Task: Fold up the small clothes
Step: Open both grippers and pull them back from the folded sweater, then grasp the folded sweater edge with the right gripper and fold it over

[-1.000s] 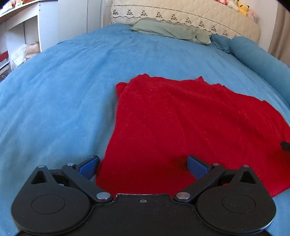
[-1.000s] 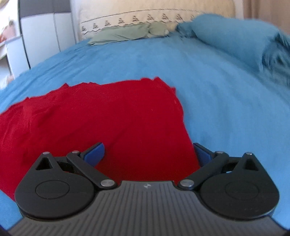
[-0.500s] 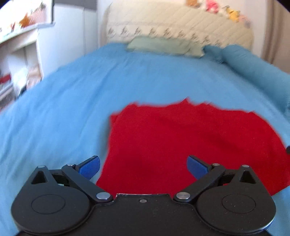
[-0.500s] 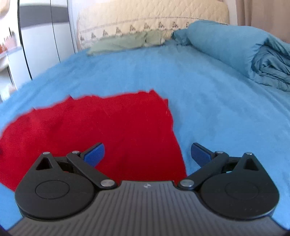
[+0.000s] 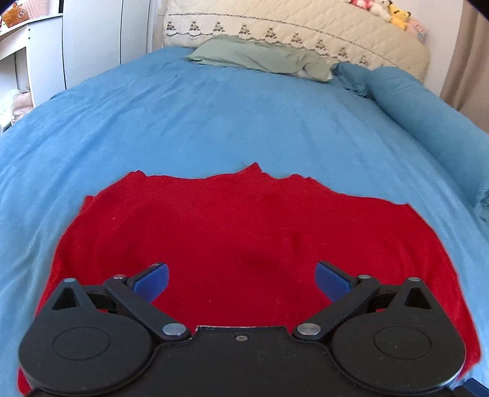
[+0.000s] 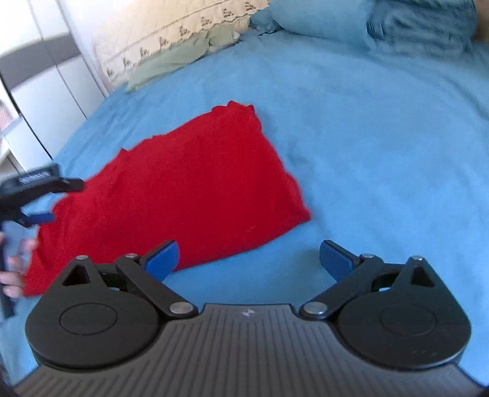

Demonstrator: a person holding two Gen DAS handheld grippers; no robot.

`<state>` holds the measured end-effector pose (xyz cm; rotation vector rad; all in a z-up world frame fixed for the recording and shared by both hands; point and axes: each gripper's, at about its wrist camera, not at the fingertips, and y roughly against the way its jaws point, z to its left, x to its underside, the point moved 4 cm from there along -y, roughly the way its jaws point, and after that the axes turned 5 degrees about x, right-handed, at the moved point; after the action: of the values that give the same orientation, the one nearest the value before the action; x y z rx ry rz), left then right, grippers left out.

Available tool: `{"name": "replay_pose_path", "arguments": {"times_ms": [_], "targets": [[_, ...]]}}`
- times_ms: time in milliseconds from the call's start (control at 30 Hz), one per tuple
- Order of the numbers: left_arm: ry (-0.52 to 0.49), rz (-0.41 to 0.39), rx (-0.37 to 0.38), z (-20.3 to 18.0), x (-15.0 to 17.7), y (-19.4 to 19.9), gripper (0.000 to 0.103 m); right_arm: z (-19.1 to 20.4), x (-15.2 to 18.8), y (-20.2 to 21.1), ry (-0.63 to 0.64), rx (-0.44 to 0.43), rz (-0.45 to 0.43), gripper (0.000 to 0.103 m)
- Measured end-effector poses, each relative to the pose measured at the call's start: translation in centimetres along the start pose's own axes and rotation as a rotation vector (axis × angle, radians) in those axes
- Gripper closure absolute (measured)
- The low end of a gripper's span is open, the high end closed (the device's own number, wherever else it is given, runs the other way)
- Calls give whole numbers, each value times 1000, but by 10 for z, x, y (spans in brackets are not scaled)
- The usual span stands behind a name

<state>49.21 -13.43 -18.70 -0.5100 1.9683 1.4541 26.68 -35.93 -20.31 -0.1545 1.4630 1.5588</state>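
- The red garment (image 5: 238, 232) lies flat on the blue bed (image 5: 214, 122), folded into a rough rectangle with a jagged far edge.
- The left gripper (image 5: 241, 278) hangs over the near part of the garment, its blue fingertips (image 5: 151, 279) spread wide and nothing between them.
- From the right wrist view the garment (image 6: 183, 186) runs slantwise, and its right corner ends just short of the open sheet.
- The right gripper (image 6: 249, 259) is also spread wide and holds nothing; its left fingertip (image 6: 162, 259) sits over the garment's near edge, while its right fingertip is over bare sheet.
- At the left edge of that view the left gripper (image 6: 33, 198) shows beside the garment's left end, with the person's hand (image 6: 15, 268) on its handle.
- A green pillow (image 5: 259, 58) lies at the head of the bed against the cream headboard (image 5: 305, 33).
- A rolled blue duvet (image 5: 428, 122) runs along the right side of the bed, well apart from the garment.
- Plush toys (image 5: 388, 12) perch on top of the headboard, and white cabinets (image 5: 91, 42) stand to the left.
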Motion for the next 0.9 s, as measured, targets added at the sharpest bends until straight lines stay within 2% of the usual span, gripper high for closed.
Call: {"name": "replay_pose_path", "arguments": {"times_ms": [100, 233, 300, 333, 400, 433, 500, 633, 767, 900], "targets": [[17, 9, -12, 4, -4, -13, 0, 2, 1, -10, -54, -54, -44, 1], [39, 28, -54, 12, -6, -26, 0, 3, -1, -26, -96, -87, -89, 18], [35, 43, -54, 14, -3, -30, 0, -1, -2, -31, -139, -79, -105, 32], [18, 48, -62, 14, -1, -32, 0, -4, -3, -33, -160, -72, -110, 36], [-34, 55, -81, 10, 3, -36, 0, -6, -6, -35, -177, -46, -112, 57], [-71, 61, -98, 6, 6, -38, 0, -6, -8, -36, -173, -29, -109, 60], [-133, 76, -129, 1, 11, -43, 0, -4, -12, -35, -171, -24, -99, 74], [-163, 99, -139, 1, 10, -47, 0, 11, -25, -21, -139, -20, -120, 77], [-168, 154, -102, 10, 1, -41, 0, 54, -51, 1, -61, -76, -173, 78], [-170, 81, -134, 46, -9, 5, 0, 127, -74, 18, 51, -187, -221, 78]]}}
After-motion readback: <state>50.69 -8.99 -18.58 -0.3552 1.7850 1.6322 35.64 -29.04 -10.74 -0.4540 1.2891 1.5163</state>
